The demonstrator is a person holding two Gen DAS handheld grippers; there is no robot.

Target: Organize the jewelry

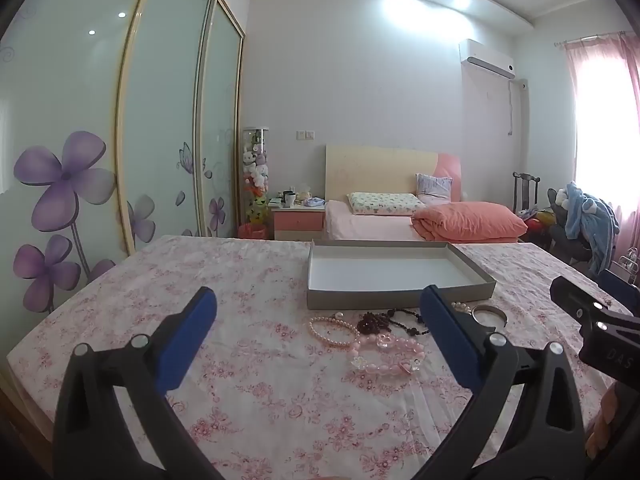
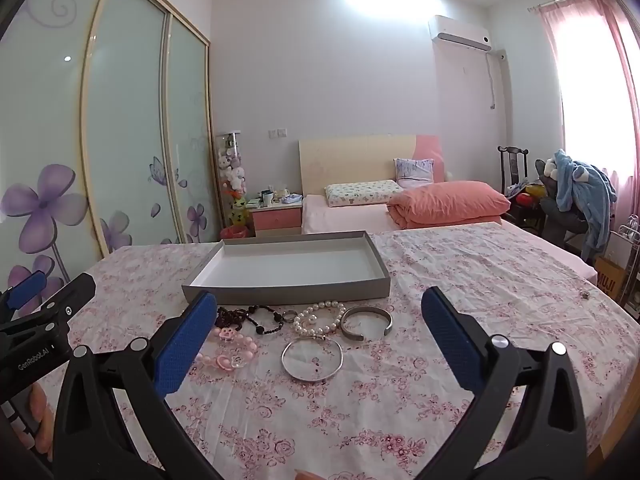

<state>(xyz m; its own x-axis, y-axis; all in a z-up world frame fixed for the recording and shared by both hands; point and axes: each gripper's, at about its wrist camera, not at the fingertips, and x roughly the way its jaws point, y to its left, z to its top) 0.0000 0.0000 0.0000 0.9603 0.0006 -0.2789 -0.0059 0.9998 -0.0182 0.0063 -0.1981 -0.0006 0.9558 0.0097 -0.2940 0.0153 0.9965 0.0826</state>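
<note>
Left gripper (image 1: 318,318) stands wide open over the floral tablecloth (image 1: 248,392), nothing between its blue pads; right gripper (image 2: 320,316) likewise spread wide and empty, both hovering near the camera side of the table.

Jewelry lies in a row on the cloth just near of the shallow grey tray (image 2: 208,290), which holds nothing; none of it touches the tray.

Right wrist view alone shows the thin silver bangle (image 2: 312,359), the open silver cuff (image 2: 367,322), the white pearl bracelet (image 2: 319,317) and a small ring (image 2: 289,315) between the dark beads and the pearls; also a tiny metal piece (image 2: 585,295) far right on the cloth, too small to name.

Left wrist view alone shows the pink pearl bracelet (image 1: 334,330) whole; there the cuff (image 1: 489,313) and white pearls are mostly cut off behind the right-hand finger.

Both views: dark beaded bracelets (image 1: 394,320), chunky pink bead bracelet (image 1: 386,354) with clear charms; in the right view the left-hand finger hides part of both.

Writing: "GenRobot.AI" on the left gripper's body seen at the right view's left edge; "DAS" partly readable on the other gripper's body at the left view's right edge; "MUJI" on a cardboard box (image 2: 610,282) on the floor, far right.

Fingertips of a hand (image 2: 40,420) show at the lower left of the right view, mostly cut off.
</note>
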